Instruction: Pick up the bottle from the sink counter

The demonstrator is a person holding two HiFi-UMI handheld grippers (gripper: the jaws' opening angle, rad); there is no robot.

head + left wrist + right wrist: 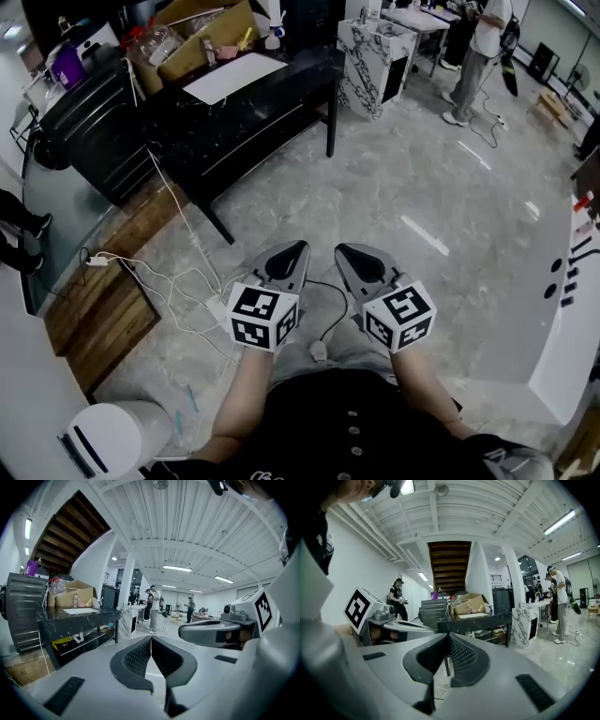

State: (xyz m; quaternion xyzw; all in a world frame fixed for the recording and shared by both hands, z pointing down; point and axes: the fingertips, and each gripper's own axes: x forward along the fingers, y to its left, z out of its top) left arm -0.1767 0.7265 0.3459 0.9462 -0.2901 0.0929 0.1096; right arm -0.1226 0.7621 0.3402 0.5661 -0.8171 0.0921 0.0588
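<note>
Black table (246, 111), clutter-filled cardboard box (211, 42); left tool (300, 247), right tool (341, 248) closed.

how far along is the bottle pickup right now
Done: nothing yet. In hand: nothing; left gripper and right gripper are shut and empty above the floor. Left: everything. The marble-fronted counter stands across the room, and I cannot pick out the bottle.

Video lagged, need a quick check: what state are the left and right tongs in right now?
Left tongs: closed, nothing between them.
Right tongs: closed, nothing between them.
</note>
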